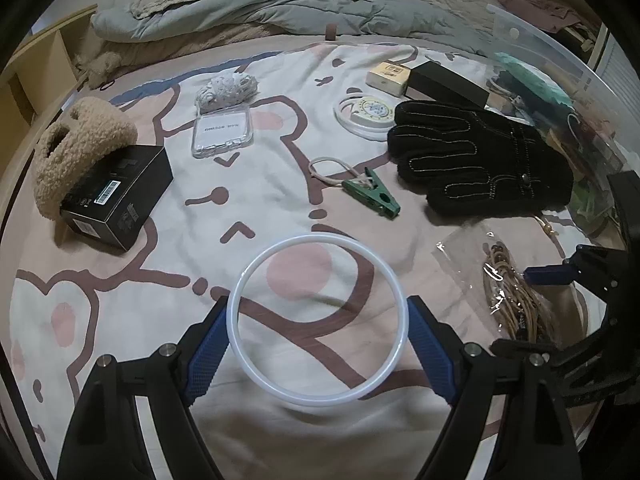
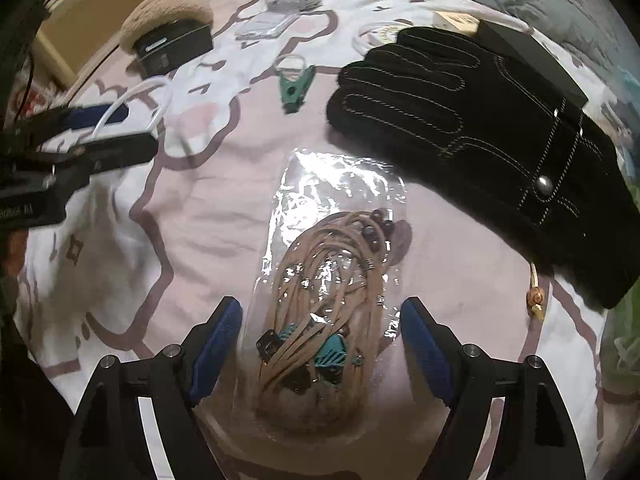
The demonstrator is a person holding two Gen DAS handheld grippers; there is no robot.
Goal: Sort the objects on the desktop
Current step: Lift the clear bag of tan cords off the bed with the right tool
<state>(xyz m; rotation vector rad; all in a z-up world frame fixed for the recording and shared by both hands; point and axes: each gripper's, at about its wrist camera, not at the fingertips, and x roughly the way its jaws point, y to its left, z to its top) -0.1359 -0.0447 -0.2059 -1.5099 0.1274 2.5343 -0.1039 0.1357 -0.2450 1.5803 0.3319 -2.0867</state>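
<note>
A white ring (image 1: 318, 320) lies on the cartoon bedspread between the blue pads of my left gripper (image 1: 318, 348); the jaws stand wide, touching or nearly touching its sides. The ring and left gripper also show in the right wrist view (image 2: 132, 100). A clear bag of tan cord and beads (image 2: 324, 304) lies between the open fingers of my right gripper (image 2: 320, 344); it also shows in the left wrist view (image 1: 512, 292). The right gripper (image 1: 560, 276) appears at the right edge of the left wrist view.
On the bedspread lie a black glove (image 1: 476, 156), a green clip with a loop (image 1: 376, 196), a black box (image 1: 116, 196) under a fuzzy tan item (image 1: 76, 148), a clear phone case (image 1: 222, 132), a tape disc (image 1: 368, 112), small boxes (image 1: 420, 76). A clear bin (image 1: 560, 92) stands right.
</note>
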